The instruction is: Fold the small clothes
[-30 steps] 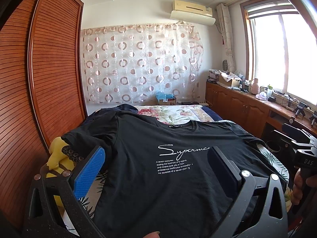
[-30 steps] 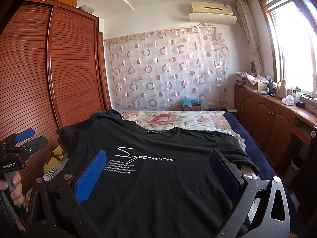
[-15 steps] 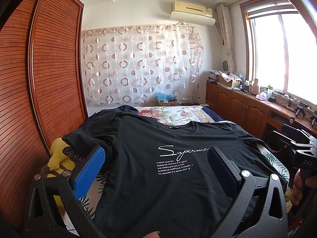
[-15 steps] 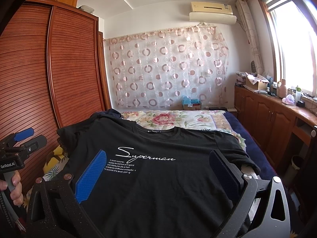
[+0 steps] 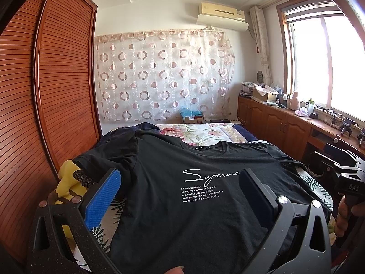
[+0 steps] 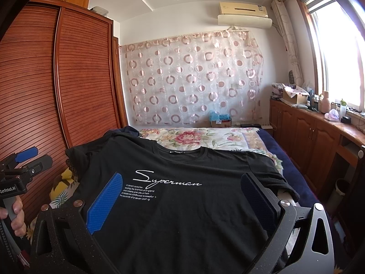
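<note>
Almost nothing differs from the frames of a second ago — the black short-sleeved T-shirt with white script lettering (image 5: 187, 194) lies spread flat, front up, exactly as before, filling the lower centre of both views on the floral-patterned bed cover (image 6: 205, 138). The tall reddish-brown slatted wooden wardrobe (image 5: 45, 91) takes up the left side, the sheer curtain printed with brown circles (image 6: 194, 77) hangs across the middle, and a low wooden cabinet run (image 6: 308, 134) cluttered with bottles and boxes sits under the bright window at right. A yellow patterned cloth (image 5: 67, 180) pokes out just beside the shirt's sleeve at lower left. The left gripper (image 5: 179, 188) keeps hovering over the shirt with its blue-padded fingers spread wide, pinching nothing; the right gripper (image 6: 180, 190) does the same — both held steady. Each gripper's black frame hides the shirt's hem.
</note>
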Demonstrator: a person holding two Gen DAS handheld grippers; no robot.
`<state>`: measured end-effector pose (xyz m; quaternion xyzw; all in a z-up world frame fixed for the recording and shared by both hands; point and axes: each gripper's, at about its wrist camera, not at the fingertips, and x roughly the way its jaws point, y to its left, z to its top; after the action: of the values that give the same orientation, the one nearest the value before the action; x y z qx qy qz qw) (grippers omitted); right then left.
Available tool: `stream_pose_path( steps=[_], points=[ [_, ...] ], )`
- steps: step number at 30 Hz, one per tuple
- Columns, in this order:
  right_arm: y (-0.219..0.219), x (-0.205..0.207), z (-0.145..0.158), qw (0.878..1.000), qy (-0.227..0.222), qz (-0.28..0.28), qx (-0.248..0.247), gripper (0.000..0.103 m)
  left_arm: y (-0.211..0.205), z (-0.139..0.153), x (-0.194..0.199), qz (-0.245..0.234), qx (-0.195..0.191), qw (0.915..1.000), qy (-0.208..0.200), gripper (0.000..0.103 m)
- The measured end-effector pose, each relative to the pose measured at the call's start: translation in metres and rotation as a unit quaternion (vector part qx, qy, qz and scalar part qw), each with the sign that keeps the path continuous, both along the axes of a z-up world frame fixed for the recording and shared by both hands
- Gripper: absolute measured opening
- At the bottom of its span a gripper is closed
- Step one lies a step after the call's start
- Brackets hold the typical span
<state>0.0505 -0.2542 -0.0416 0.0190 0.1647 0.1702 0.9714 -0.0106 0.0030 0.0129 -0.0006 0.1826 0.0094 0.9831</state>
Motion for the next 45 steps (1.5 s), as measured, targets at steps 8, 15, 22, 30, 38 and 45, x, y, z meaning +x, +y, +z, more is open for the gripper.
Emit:
stream_pose_path(
  steps=[8, 15, 22, 30, 38, 45],
  points=[
    [0.0, 0.0, 0.0, 1.0, 0.0, 0.0, 0.0, 0.103, 0.0, 0.0, 0.0, 0.0, 0.0, 1.0, -0.001, 0.103],
    [0.001, 0.0, 0.0, 1.0, -0.001, 0.0, 0.001, 0.103, 0.0, 0.0, -0.001, 0.0, 0.001, 1.0, -0.002, 0.103],
    [0.001, 0.0, 0.0, 1.0, -0.001, 0.001, 0.002, 0.103, 0.0, 0.001, -0.002, -0.001, 0.001, 1.0, -0.002, 0.103],
    [0.002, 0.0, -0.001, 1.0, -0.001, 0.002, 0.002, 0.103, 0.001, 0.001, -0.001, -0.002, 0.002, 1.0, 0.0, 0.103],
    [0.004, 0.008, -0.007, 1.0, 0.009, 0.011, 0.001, 0.103, 0.007, -0.005, 0.014, 0.004, -0.003, 0.9998, 0.019, 0.103],
    [0.017, 0.025, -0.014, 0.999, 0.021, 0.03, -0.014, 0.103, 0.022, -0.023, 0.033, 0.008, -0.003, 0.9993, 0.037, 0.103]
  ],
)
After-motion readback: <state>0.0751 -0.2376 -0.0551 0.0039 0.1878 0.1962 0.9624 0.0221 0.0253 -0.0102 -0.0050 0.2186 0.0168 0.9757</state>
